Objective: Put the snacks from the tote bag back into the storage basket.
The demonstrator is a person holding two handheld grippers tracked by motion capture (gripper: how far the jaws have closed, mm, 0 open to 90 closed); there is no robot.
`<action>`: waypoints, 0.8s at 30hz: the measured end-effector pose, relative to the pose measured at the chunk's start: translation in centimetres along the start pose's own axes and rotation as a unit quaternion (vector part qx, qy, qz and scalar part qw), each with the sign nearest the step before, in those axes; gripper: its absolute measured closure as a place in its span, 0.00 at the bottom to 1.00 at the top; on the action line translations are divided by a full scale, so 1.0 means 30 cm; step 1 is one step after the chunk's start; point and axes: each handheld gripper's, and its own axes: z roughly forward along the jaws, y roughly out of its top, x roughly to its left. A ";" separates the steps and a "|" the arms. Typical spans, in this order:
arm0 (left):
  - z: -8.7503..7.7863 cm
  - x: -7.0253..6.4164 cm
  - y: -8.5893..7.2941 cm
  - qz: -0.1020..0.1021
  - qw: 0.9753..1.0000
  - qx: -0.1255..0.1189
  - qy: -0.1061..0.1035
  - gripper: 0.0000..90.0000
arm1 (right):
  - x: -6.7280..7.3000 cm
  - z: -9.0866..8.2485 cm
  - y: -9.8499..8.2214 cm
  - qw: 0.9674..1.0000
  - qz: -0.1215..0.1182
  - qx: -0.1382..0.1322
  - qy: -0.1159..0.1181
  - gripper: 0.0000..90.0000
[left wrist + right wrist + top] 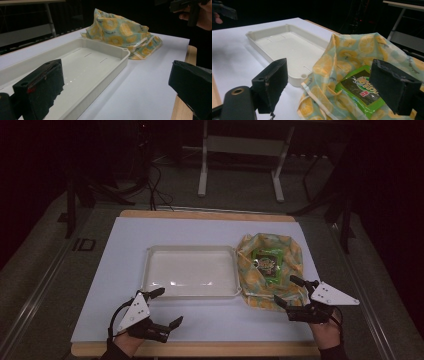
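A shallow white tray (150, 270) lies in the middle of the white board, with nothing in it. To its right sits a bag (255, 285) printed with yellow citrus slices, its mouth gaping. Inside lies a green snack packet (267, 262). My right gripper (287, 292) hovers at the bag's near edge, open, jaws wide over the fabric. In the right gripper view the packet (362, 87) lies between the jaws, beyond them. My left gripper (167, 306) is open near the tray's front left corner, holding nothing. In the left gripper view the tray (110, 72) and the bag (122, 35) stretch ahead.
The white board (120, 250) lies on a wooden table whose near edge (200, 349) runs along the bottom. White frame legs (202, 175) stand on the floor behind the table. The far surroundings are dark.
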 end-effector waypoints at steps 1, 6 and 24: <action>0.000 0.000 0.000 0.000 1.000 0.000 0.000 0.01 | 0.001 0.000 0.003 1.000 0.002 -0.001 0.004 0.17; 0.001 0.000 0.000 0.001 1.000 0.002 0.000 0.01 | 0.008 0.001 0.029 1.000 -0.002 -0.007 0.006 0.17; 0.011 0.017 -0.006 -0.002 1.000 0.003 -0.002 0.01 | -0.029 -0.012 0.124 0.999 -0.012 -0.032 -0.017 0.17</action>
